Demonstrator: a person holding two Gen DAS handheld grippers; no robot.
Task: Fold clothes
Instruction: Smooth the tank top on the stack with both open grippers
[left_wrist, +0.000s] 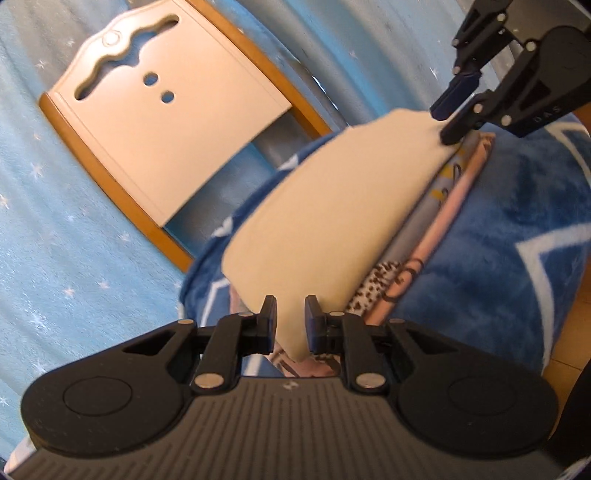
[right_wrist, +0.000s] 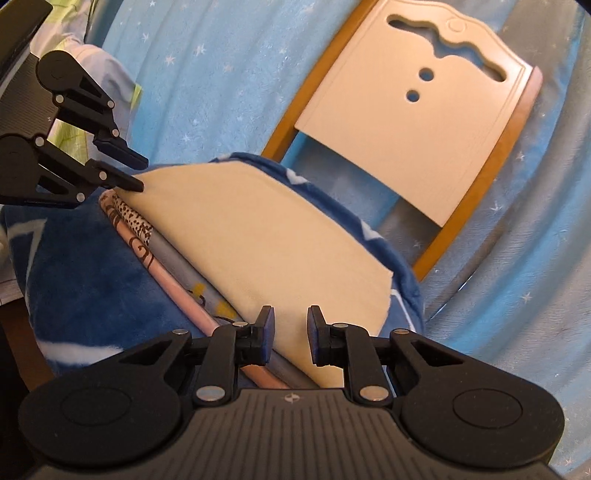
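A folded cream cloth (left_wrist: 325, 221) (right_wrist: 258, 229) lies on top of a stack of folded clothes (left_wrist: 436, 221) (right_wrist: 166, 277) with pink, grey and spotted layers. The stack rests on a dark blue star-patterned blanket (left_wrist: 498, 258) (right_wrist: 85, 266). My left gripper (left_wrist: 290, 321) (right_wrist: 143, 173) is open at one end of the cream cloth, and a corner of the cloth lies loose between its fingers. My right gripper (right_wrist: 291, 325) (left_wrist: 441, 125) is open at the opposite end, its fingers straddling the cloth's edge without pinching it.
A white chair back with a wooden frame (left_wrist: 166, 122) (right_wrist: 413, 122) rises just behind the blanket. Light blue starry fabric (left_wrist: 55, 240) (right_wrist: 221, 74) fills the background. A green and white cloth (right_wrist: 135, 94) lies past the left gripper. Wooden floor (left_wrist: 580, 314) shows beside the blanket.
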